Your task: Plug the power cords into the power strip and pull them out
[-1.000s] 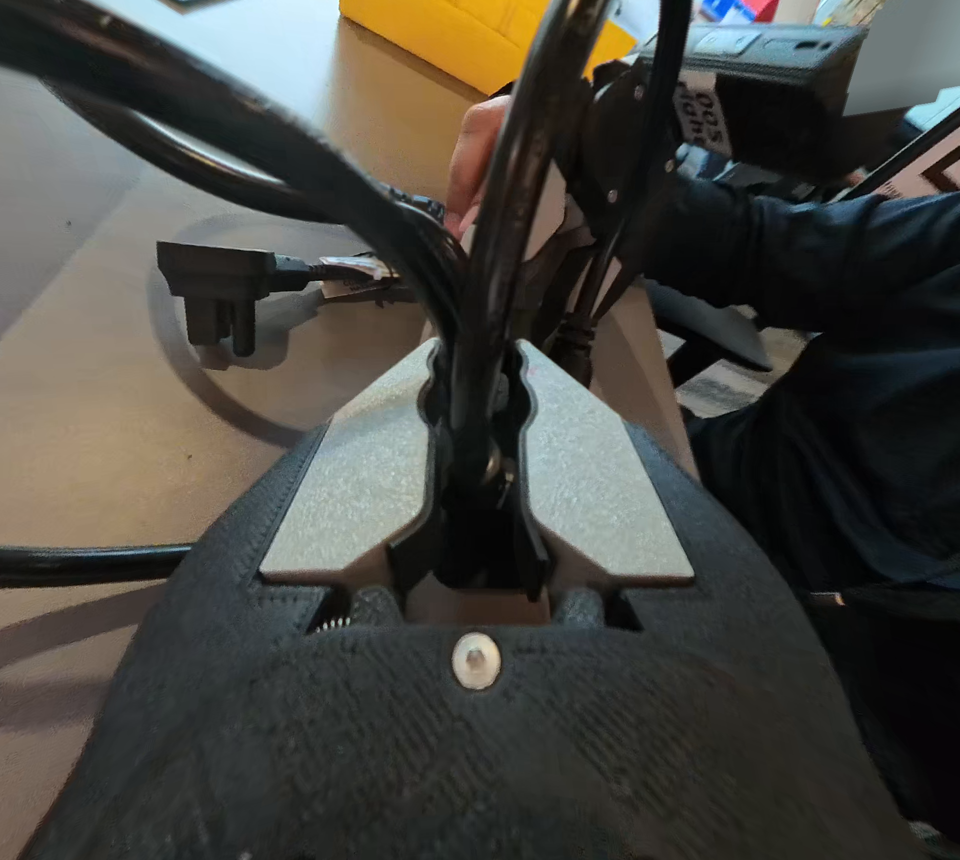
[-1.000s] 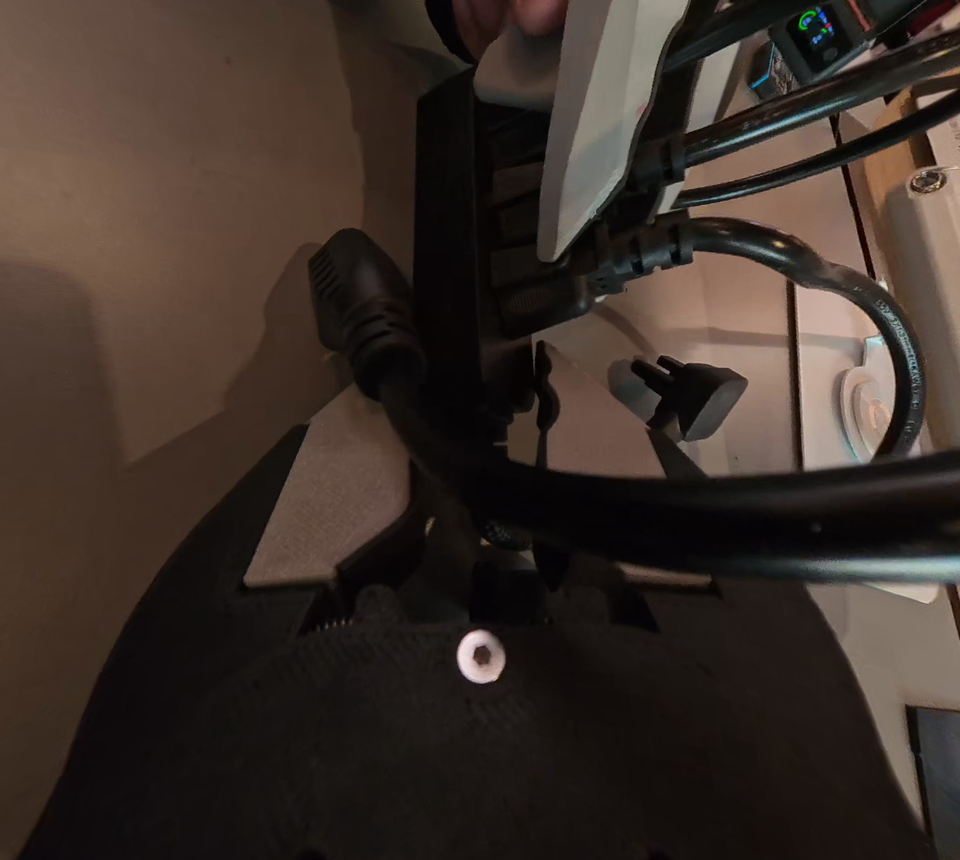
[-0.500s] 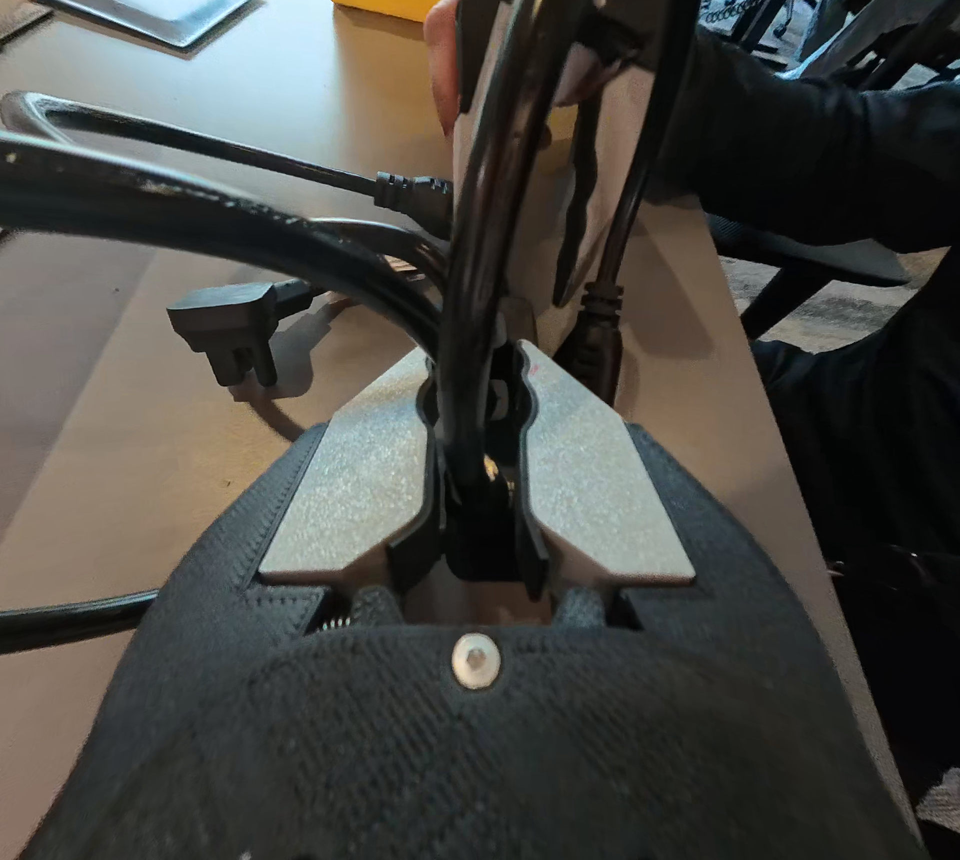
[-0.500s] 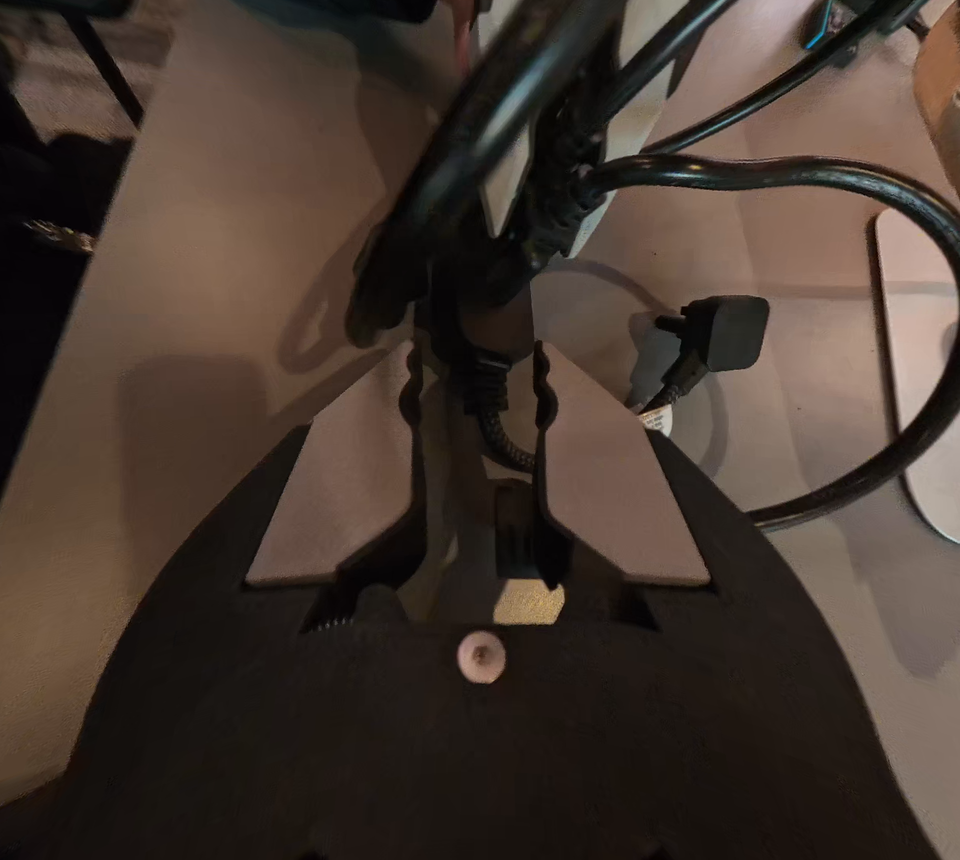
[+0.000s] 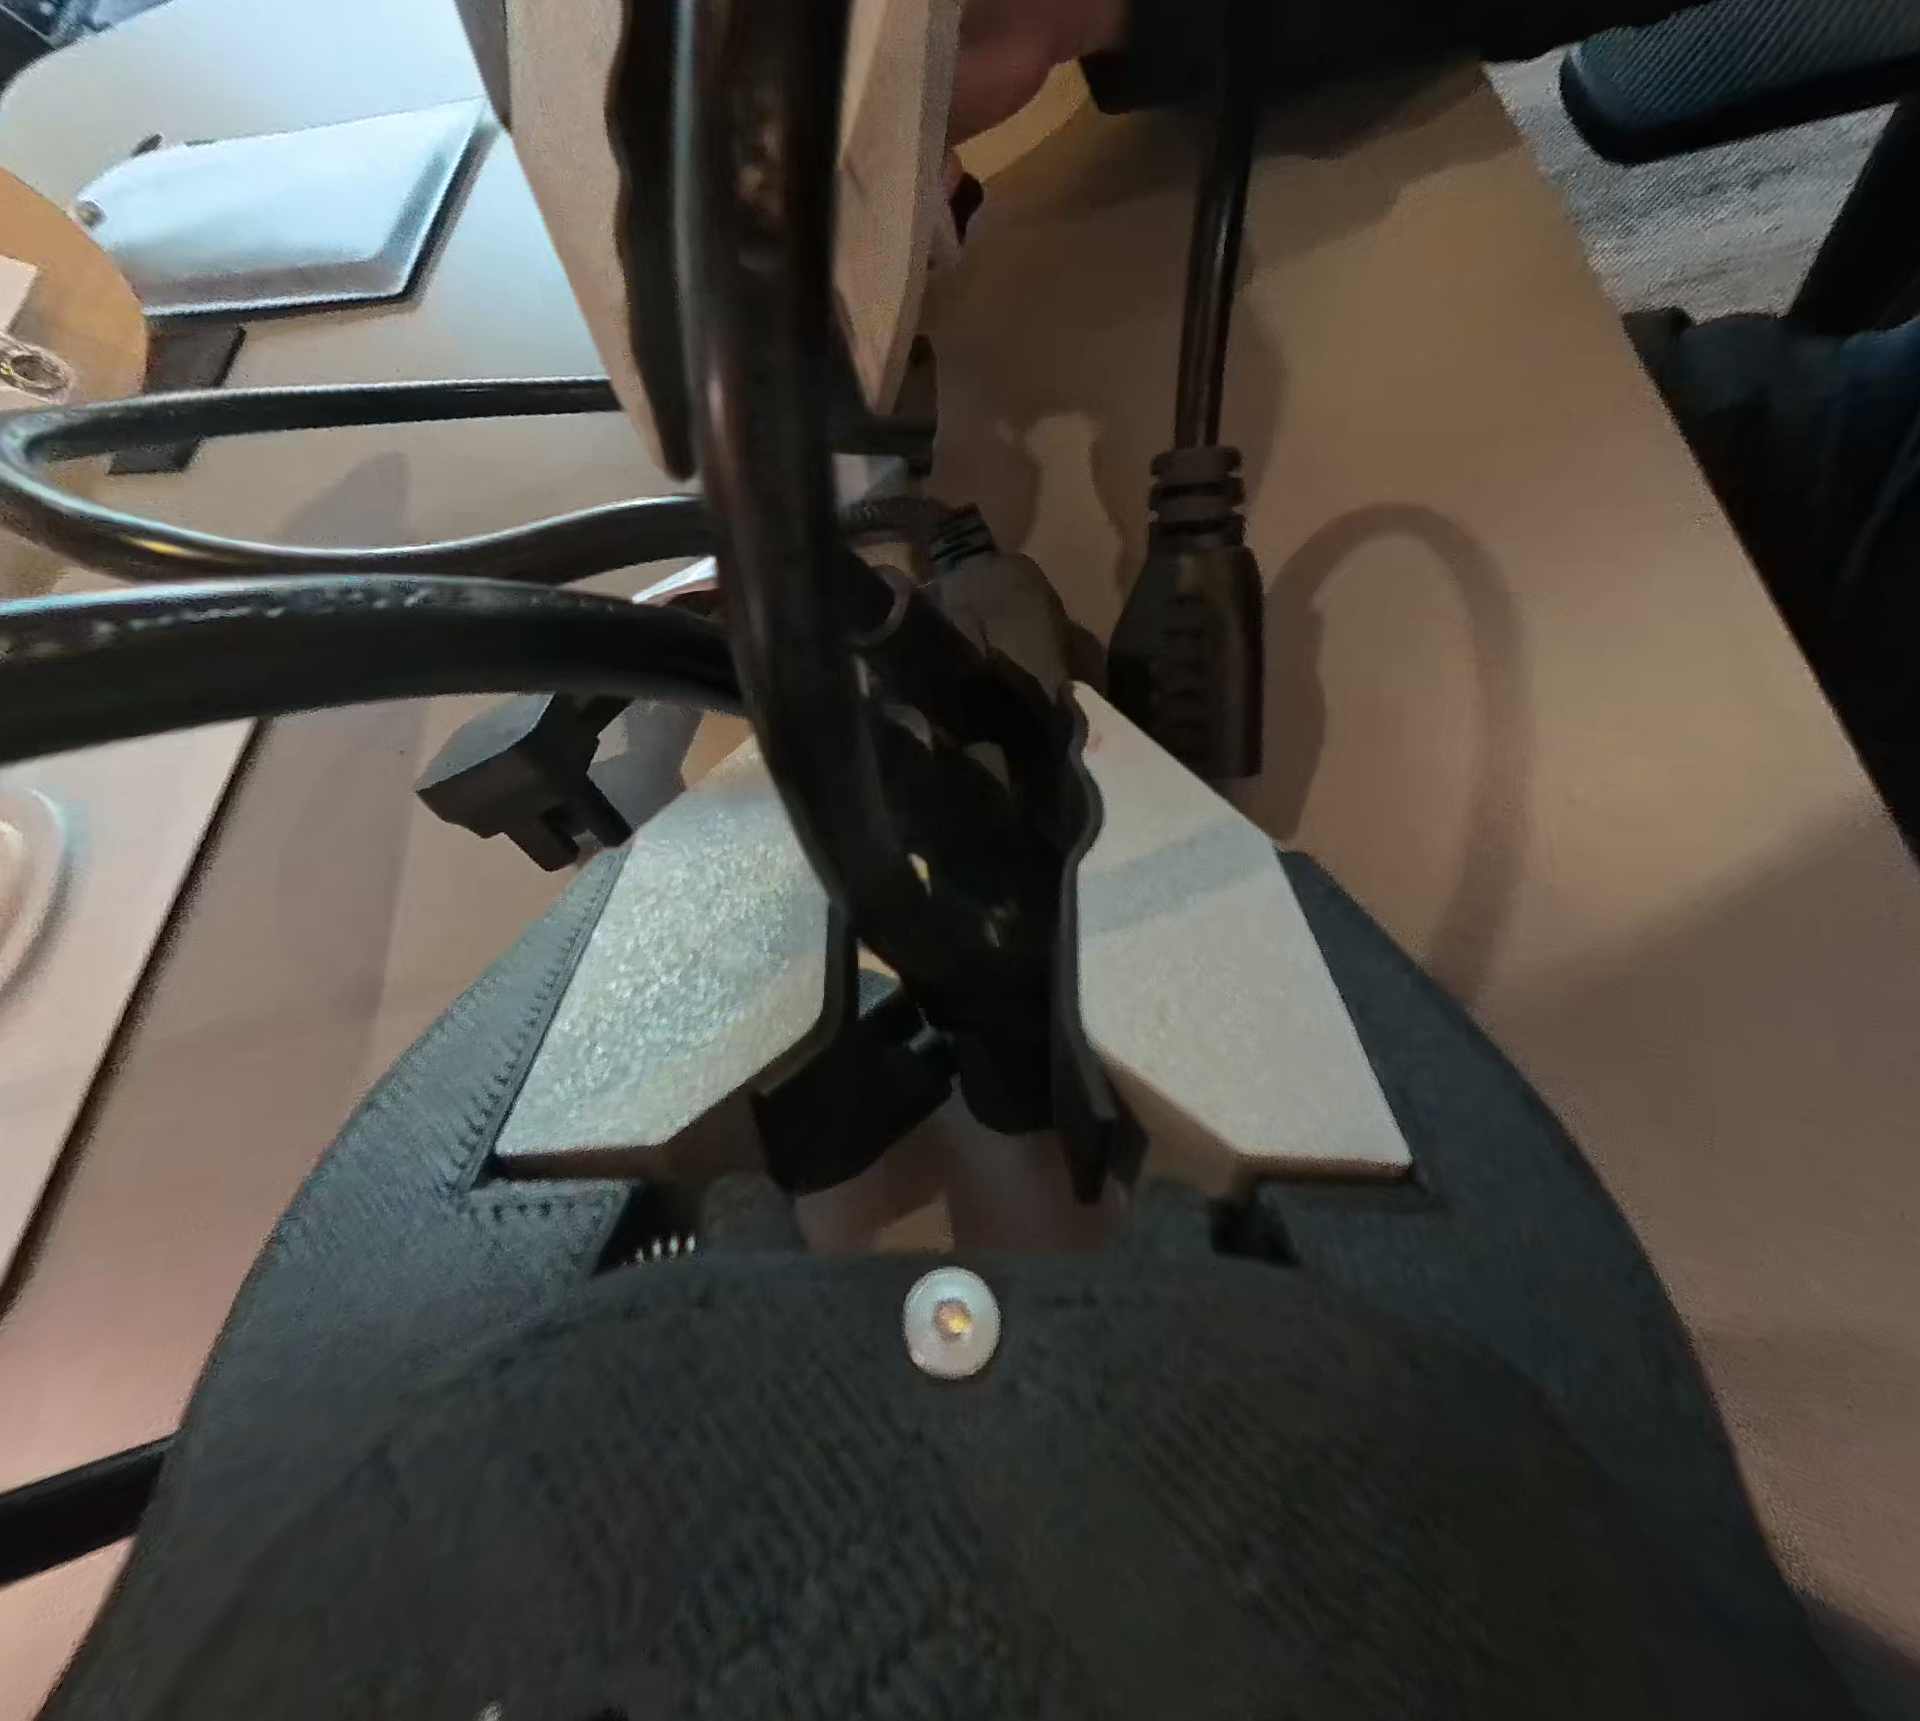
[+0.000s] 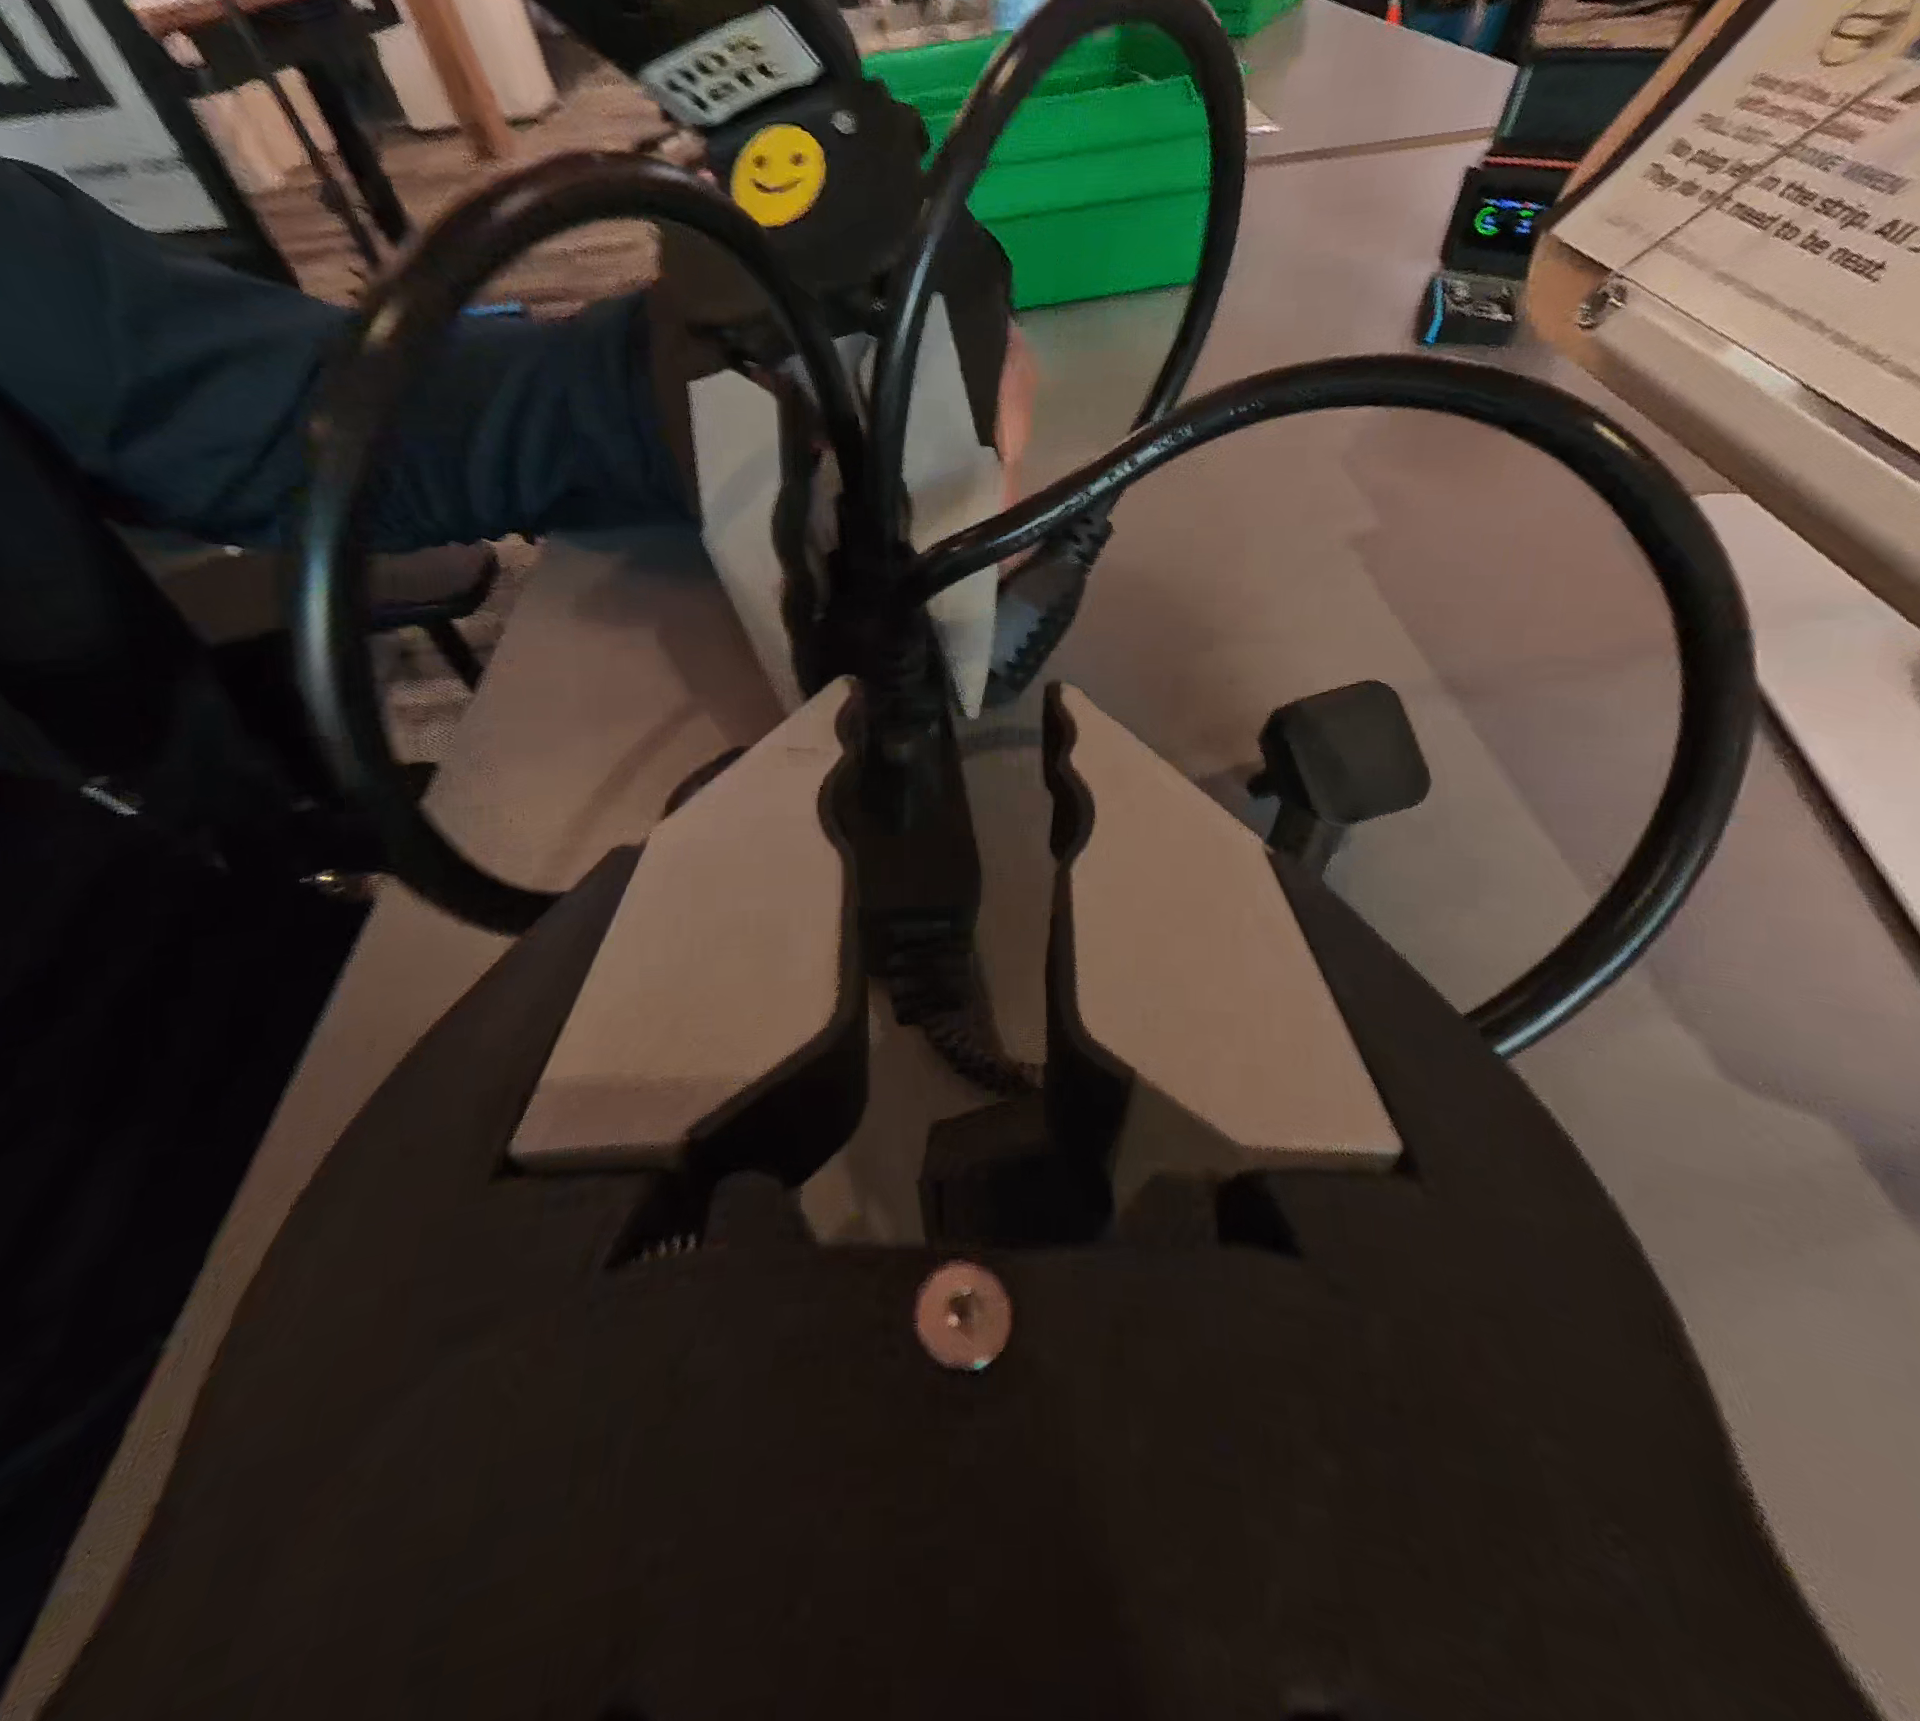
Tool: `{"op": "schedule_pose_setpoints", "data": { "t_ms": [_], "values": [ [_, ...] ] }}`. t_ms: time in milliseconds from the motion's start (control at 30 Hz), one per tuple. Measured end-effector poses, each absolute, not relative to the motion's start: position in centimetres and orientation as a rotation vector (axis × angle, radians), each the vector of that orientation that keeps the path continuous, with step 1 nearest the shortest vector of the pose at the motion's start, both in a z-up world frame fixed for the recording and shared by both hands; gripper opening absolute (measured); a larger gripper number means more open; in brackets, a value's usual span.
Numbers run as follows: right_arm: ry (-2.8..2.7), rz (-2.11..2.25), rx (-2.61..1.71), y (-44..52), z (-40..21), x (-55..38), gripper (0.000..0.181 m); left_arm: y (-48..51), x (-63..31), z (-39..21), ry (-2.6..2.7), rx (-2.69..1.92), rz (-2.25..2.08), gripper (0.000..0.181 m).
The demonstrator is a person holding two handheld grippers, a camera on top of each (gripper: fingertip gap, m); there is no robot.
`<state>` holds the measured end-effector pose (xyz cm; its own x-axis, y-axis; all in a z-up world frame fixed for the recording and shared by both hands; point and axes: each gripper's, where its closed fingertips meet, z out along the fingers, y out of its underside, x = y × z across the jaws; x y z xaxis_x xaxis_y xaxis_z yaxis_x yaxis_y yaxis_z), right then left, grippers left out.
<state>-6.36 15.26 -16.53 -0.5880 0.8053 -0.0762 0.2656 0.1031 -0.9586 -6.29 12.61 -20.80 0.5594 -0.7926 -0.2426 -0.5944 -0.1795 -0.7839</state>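
Note:
In the left wrist view my left gripper [image 5: 914, 757] is shut on a bundle of black power cords [image 5: 779, 424] and a black ridged body that I cannot identify. My right gripper [image 5: 883, 165] hangs above it, fingers down, among the same cords. A cord connector [image 5: 1190, 632] dangles at the right. In the right wrist view my right gripper [image 6: 948, 705] is closed around a black plug with a ribbed neck [image 6: 920, 892]. The cords rise in loops [image 6: 1662, 632]. The left gripper [image 6: 935, 476] points down just beyond. A loose angled plug [image 6: 1340, 767] lies on the table and also shows in the left wrist view [image 5: 509, 778].
The table [image 6: 1403, 528] carries a green bin [image 6: 1091, 154] at the back, a small device with a lit screen [image 6: 1496, 227] and a tilted board with a paper sheet [image 6: 1766, 217] at the right. A grey flat tray [image 5: 281, 227] lies far left. A person's dark sleeve [image 6: 208, 383] is at the left. Left tips to right tips: about 5 cm.
The right view has swung up from looking down at the table to looking level across the room. The cords now stand in tall loops. The left view has turned; the yellow box is gone from it.

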Motion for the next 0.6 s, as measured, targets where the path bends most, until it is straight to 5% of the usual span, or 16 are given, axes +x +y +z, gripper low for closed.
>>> {"op": "schedule_pose_setpoints", "data": {
  "t_ms": [233, 600],
  "values": [
    [-1.992, 1.226, -0.921, 13.9, -18.4, -7.4, 0.021, 12.8, -6.2, -20.8, 1.111, -1.862, -0.287, 0.038],
    [-1.903, 0.751, -0.670, 14.6, -17.6, -7.7, 0.030, 12.9, -6.1, -21.5, 1.070, -1.932, -0.378, 0.035]
  ]
}}
